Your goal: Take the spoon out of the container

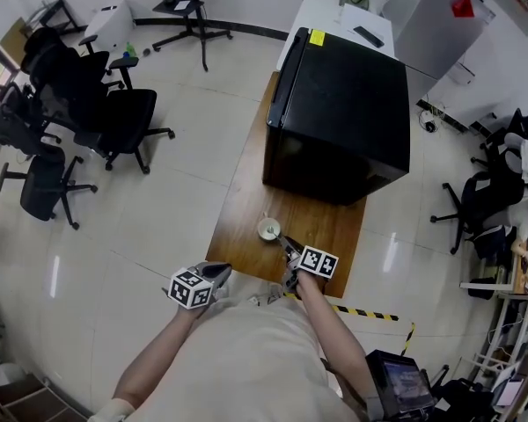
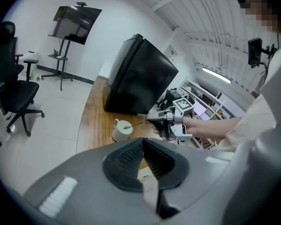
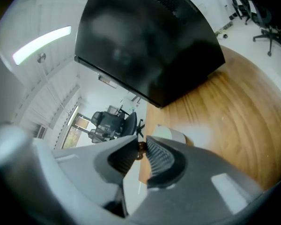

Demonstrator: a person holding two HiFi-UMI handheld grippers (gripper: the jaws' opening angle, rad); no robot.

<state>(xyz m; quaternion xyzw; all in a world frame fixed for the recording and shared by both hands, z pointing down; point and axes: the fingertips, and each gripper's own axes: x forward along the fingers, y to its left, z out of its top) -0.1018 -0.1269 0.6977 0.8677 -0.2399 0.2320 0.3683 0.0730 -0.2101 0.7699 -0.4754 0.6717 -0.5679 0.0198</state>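
A white cup (image 1: 268, 229) stands near the front of the wooden table (image 1: 245, 192). In the left gripper view a thin spoon (image 2: 135, 123) with a green tip leans out of the cup (image 2: 122, 130) toward the right. My right gripper (image 1: 286, 245) sits just right of the cup, shut on the spoon's handle end (image 3: 140, 149); the cup (image 3: 171, 135) shows pale right behind its jaws. My left gripper (image 1: 222, 272) hovers off the table's front left corner, its tips touching and nothing between them (image 2: 142, 142).
A large black box (image 1: 343, 112) fills the far half of the table, close behind the cup. Black office chairs (image 1: 114, 117) stand on the floor to the left. Yellow-black tape (image 1: 370, 313) marks the floor by the table's front right corner.
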